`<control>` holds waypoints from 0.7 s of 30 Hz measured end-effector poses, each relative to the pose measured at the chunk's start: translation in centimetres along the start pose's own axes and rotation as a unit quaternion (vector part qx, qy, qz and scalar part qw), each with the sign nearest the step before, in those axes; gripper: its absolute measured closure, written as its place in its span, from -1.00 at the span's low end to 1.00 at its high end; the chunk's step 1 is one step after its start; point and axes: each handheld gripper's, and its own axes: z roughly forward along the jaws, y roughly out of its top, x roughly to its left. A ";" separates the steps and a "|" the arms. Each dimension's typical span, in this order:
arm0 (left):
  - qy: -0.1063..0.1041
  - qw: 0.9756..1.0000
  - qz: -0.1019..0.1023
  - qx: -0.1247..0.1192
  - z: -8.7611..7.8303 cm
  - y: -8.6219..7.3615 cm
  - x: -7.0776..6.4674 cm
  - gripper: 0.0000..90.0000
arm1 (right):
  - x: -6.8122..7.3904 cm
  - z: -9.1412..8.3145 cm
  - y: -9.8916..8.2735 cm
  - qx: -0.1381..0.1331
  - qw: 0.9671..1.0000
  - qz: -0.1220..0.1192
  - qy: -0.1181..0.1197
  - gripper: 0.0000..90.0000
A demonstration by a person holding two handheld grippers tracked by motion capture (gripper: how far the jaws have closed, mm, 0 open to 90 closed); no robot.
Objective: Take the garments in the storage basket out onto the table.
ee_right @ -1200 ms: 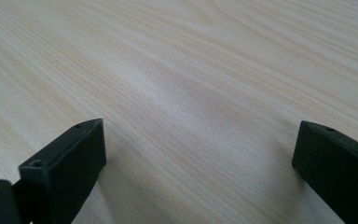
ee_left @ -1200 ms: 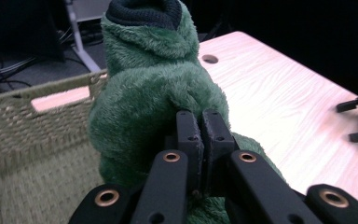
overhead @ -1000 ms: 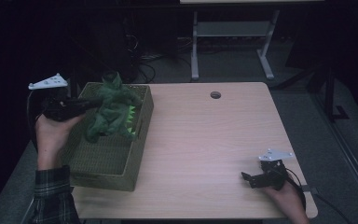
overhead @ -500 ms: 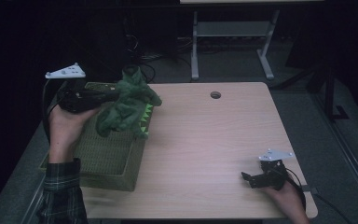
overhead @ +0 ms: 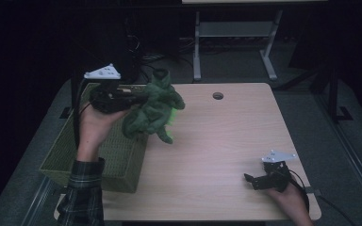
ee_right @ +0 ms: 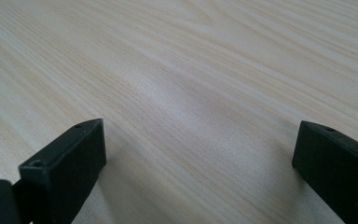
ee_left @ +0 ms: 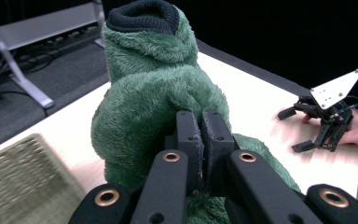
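Note:
A fuzzy green plush toy (overhead: pixel 153 109) with a dark knitted cuff hangs in the air over the right rim of the woven green basket (overhead: pixel 70 146). My left gripper (overhead: pixel 139 98) is shut on the toy's fur, held level by a hand in a plaid sleeve. In the left gripper view its jaws pinch the plush toy (ee_left: pixel 149 93) at its middle, with my left gripper (ee_left: pixel 201 122) pads nearly together. My right gripper (overhead: pixel 250 181) rests low on the table near the front right corner, open. In the right gripper view my right gripper (ee_right: pixel 200 149) has bare wood between its jaws.
The light wooden table (overhead: pixel 226 141) has a round cable hole (overhead: pixel 218 95) near its far edge. A metal stand (overhead: pixel 231 33) is on the dark floor behind the table. The other hand's gripper (ee_left: pixel 328 112) appears far right in the left gripper view.
My left gripper has lifted the plush toy out of the basket and carried it to the right, over the basket's right rim. The right gripper has stayed put.

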 end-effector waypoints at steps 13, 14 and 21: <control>-0.030 0.999 -0.011 0.015 6.1 -1.4 -2.7 0.94 | 0.0 0.0 0.0 0.000 1.000 0.000 0.000 -0.95; -0.030 0.999 -0.011 0.015 6.1 -1.4 -2.7 0.94 | 0.0 0.0 0.0 0.000 1.000 0.000 0.000 -0.95; -0.036 0.999 -0.026 0.018 9.0 -3.0 -4.4 0.94 | 0.0 0.0 0.0 0.000 1.000 0.002 0.000 -0.95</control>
